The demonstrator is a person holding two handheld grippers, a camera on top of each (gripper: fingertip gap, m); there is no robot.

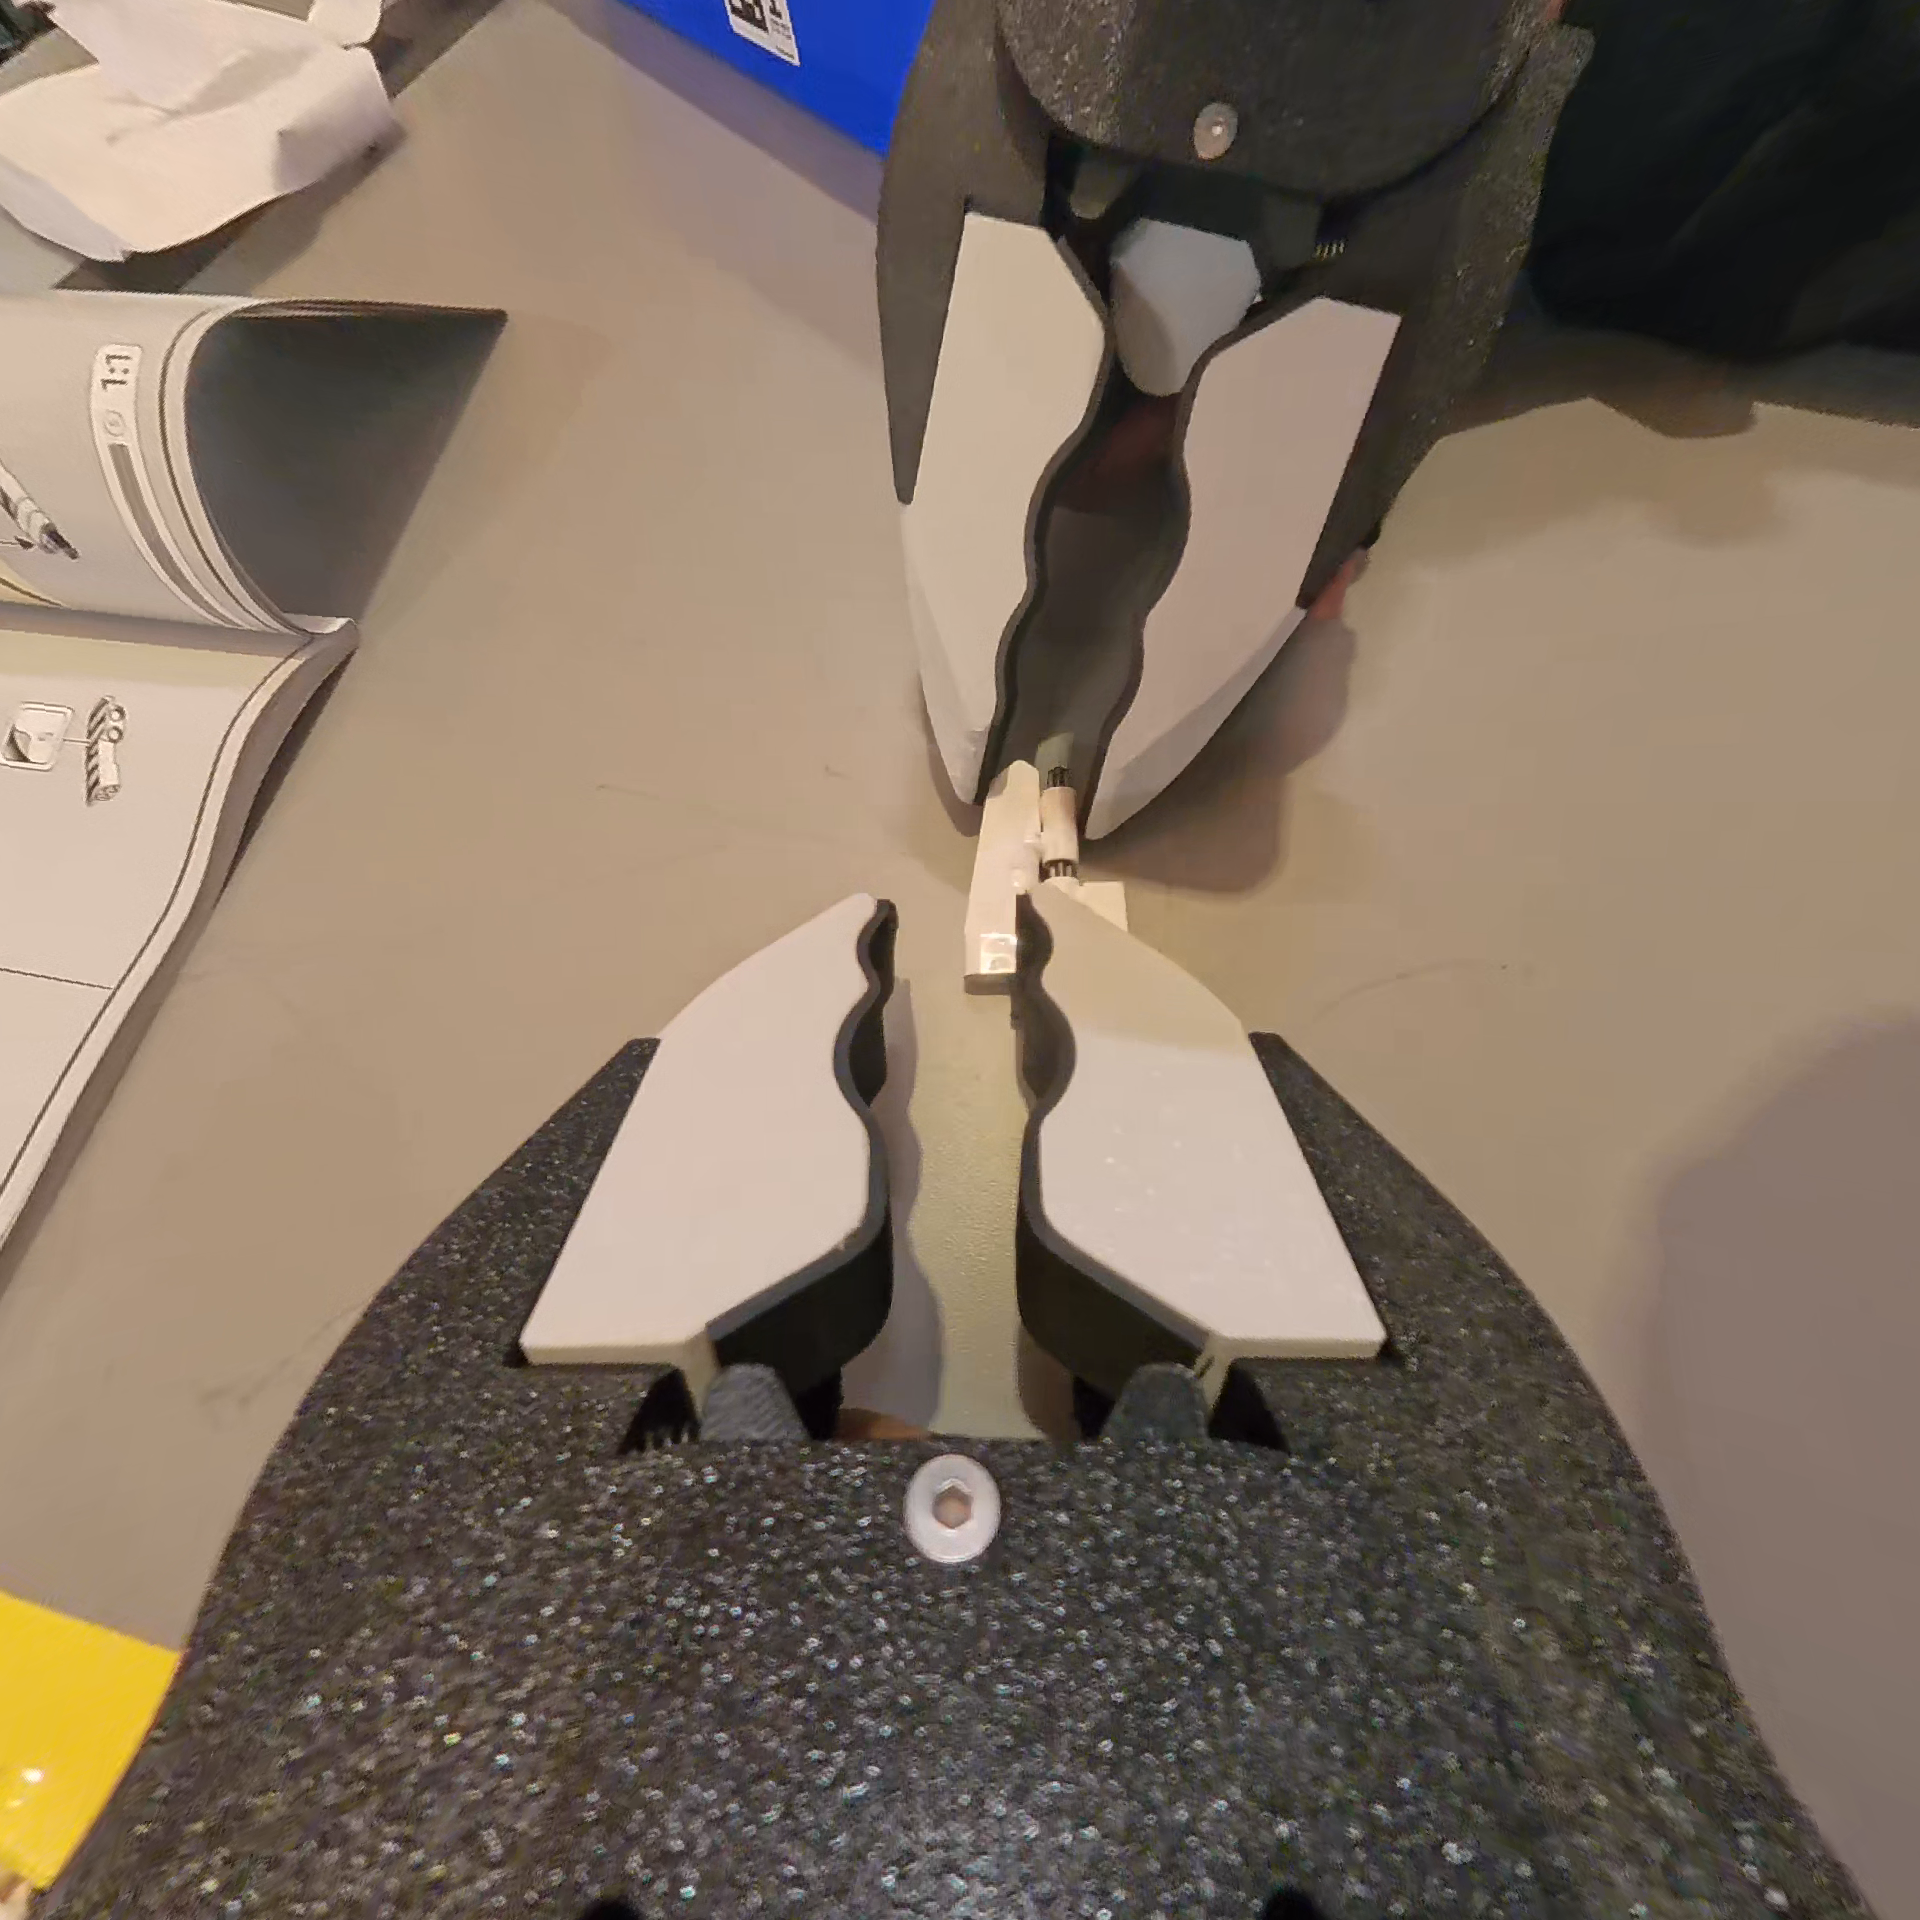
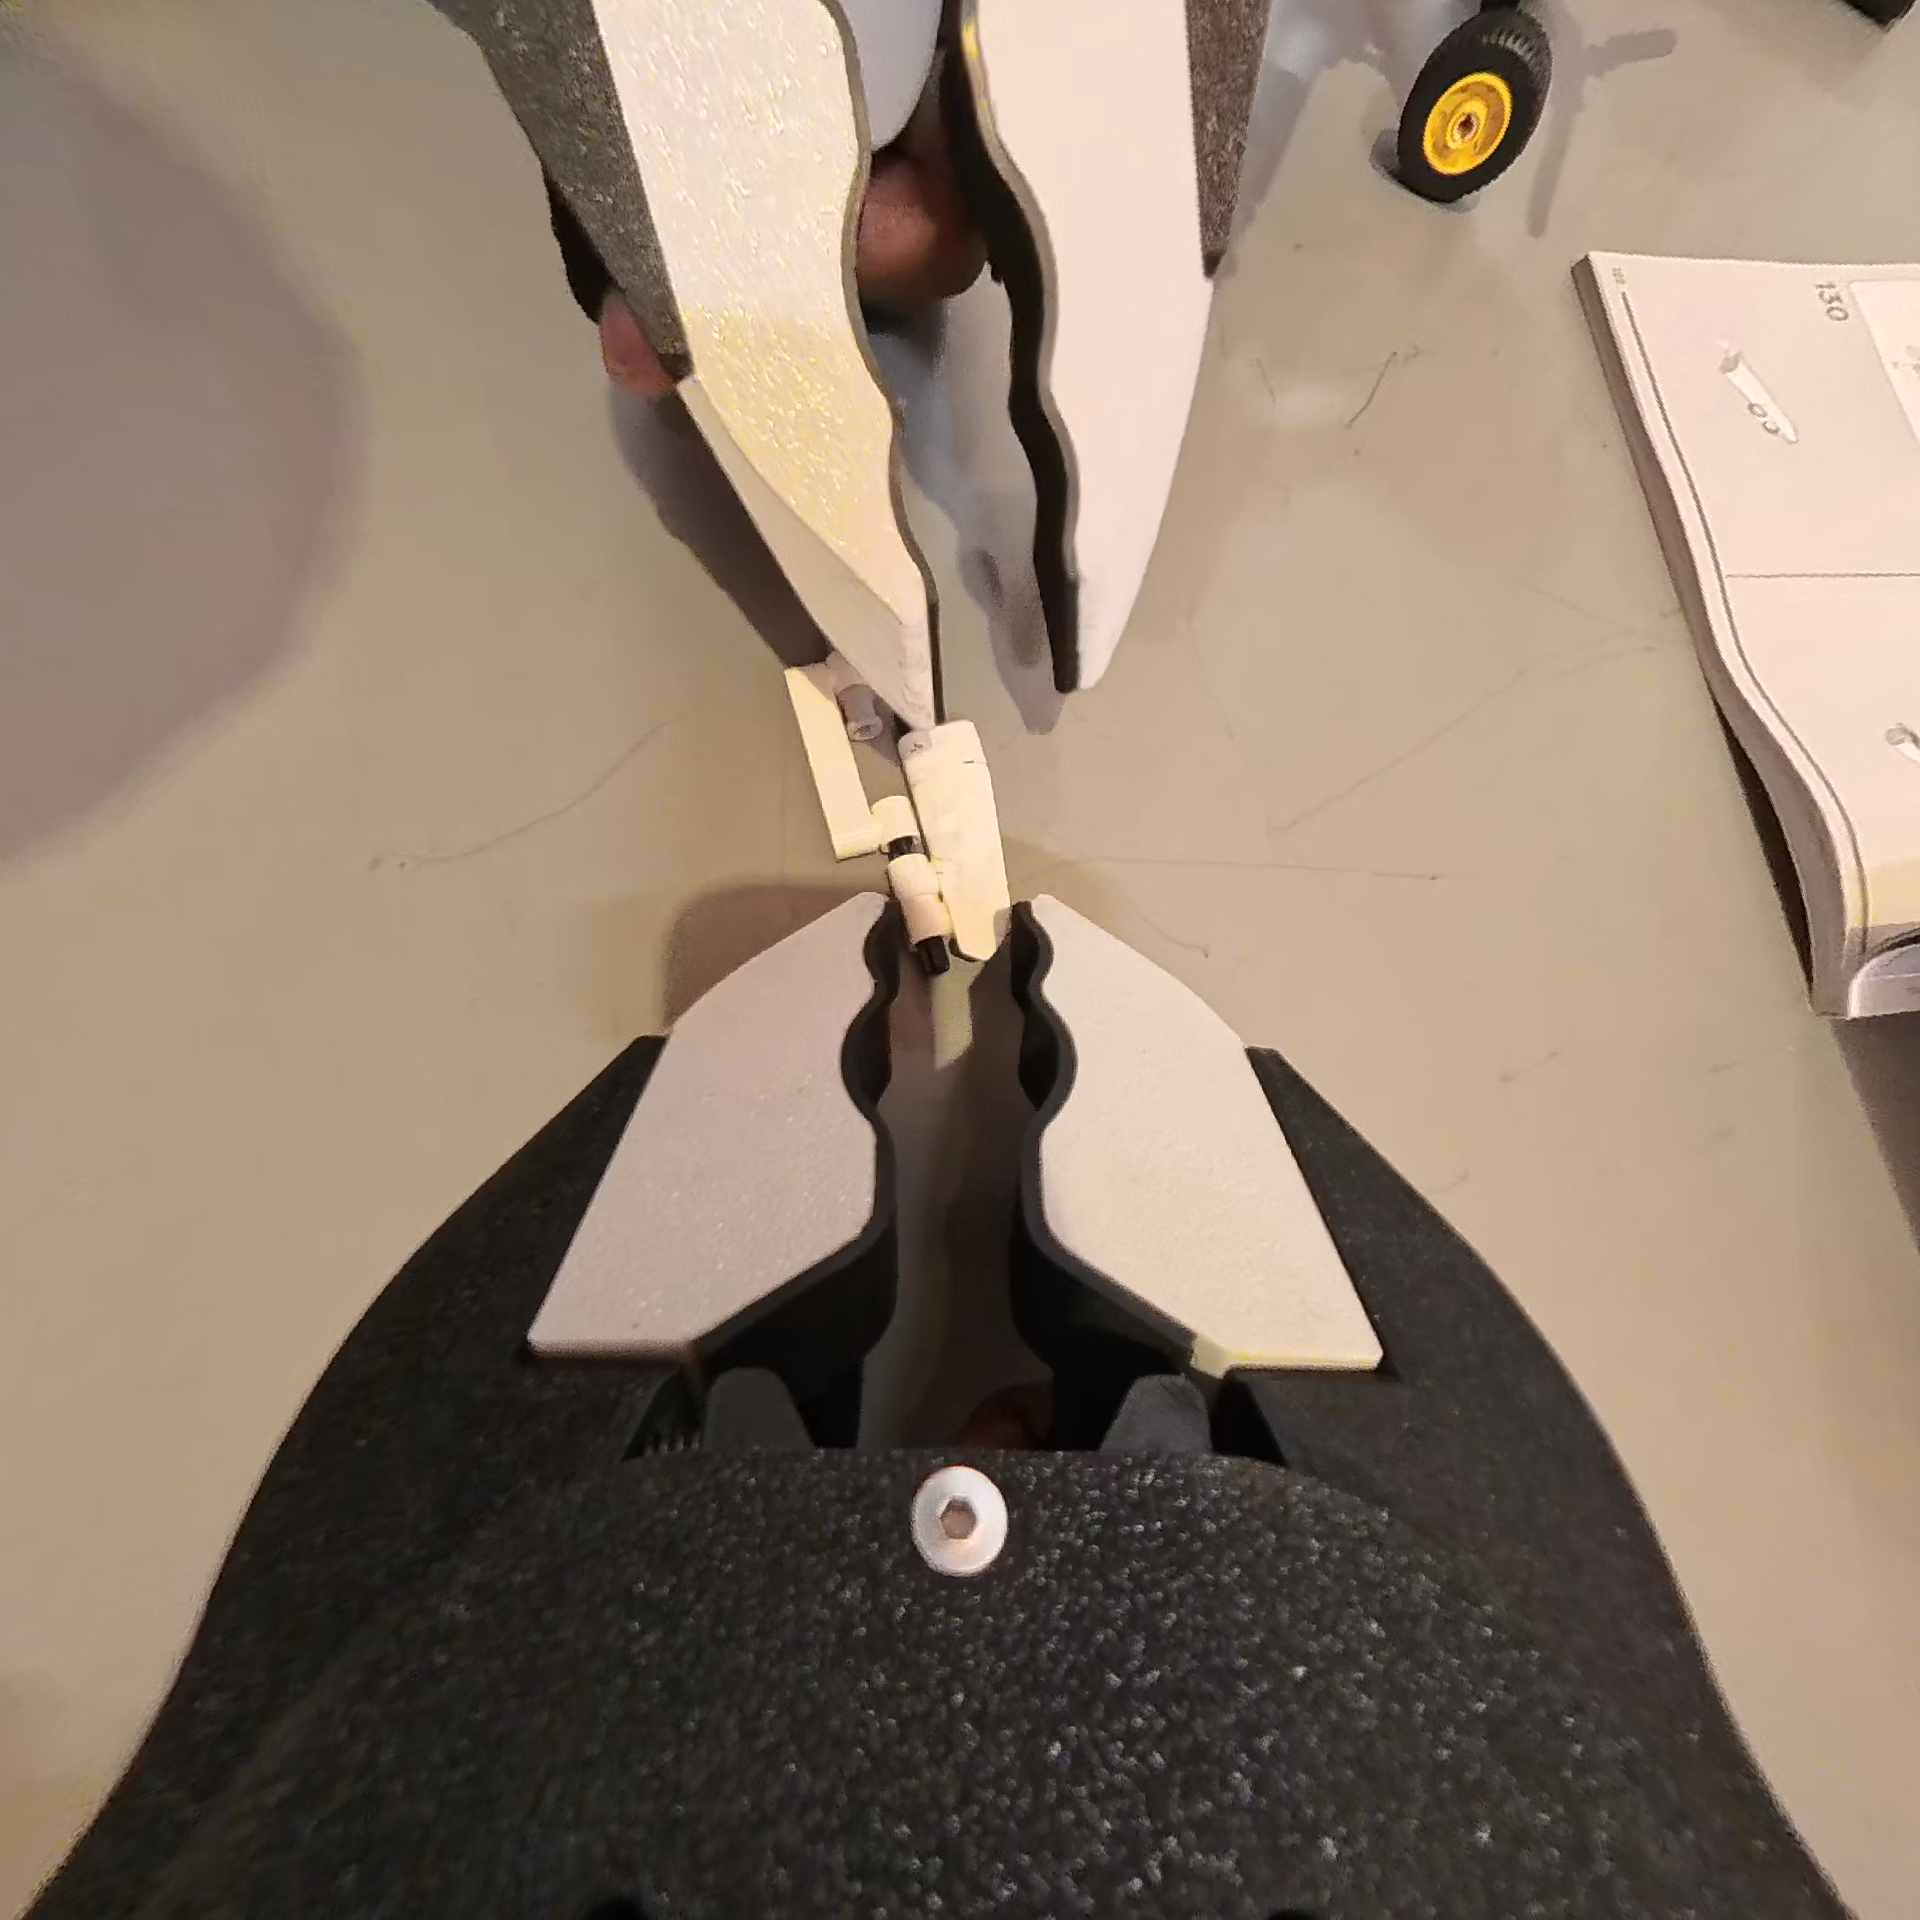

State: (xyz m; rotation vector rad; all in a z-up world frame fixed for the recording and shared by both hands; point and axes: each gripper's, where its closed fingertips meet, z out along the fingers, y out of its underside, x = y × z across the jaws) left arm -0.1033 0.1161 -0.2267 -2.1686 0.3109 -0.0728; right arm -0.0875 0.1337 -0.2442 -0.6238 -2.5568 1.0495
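While both grippers meet at a white brick assembly (image 1: 1006,883), a printed booklet (image 1: 156,623) lies open

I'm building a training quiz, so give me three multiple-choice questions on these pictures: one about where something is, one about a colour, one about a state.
1. Where is the white brick assembly?
A. between the two grippers' tips
B. on the booklet
C. in the blue box
2. What colour is the black wheel's hub?
A. red
B. yellow
C. white
3. The instruction booklet is:
A. shut
B. lying open
C. standing upright

A: the white brick assembly spans from the left gripper to the right gripper.
B: the hub is yellow.
B: the instruction booklet shows its inside pages.
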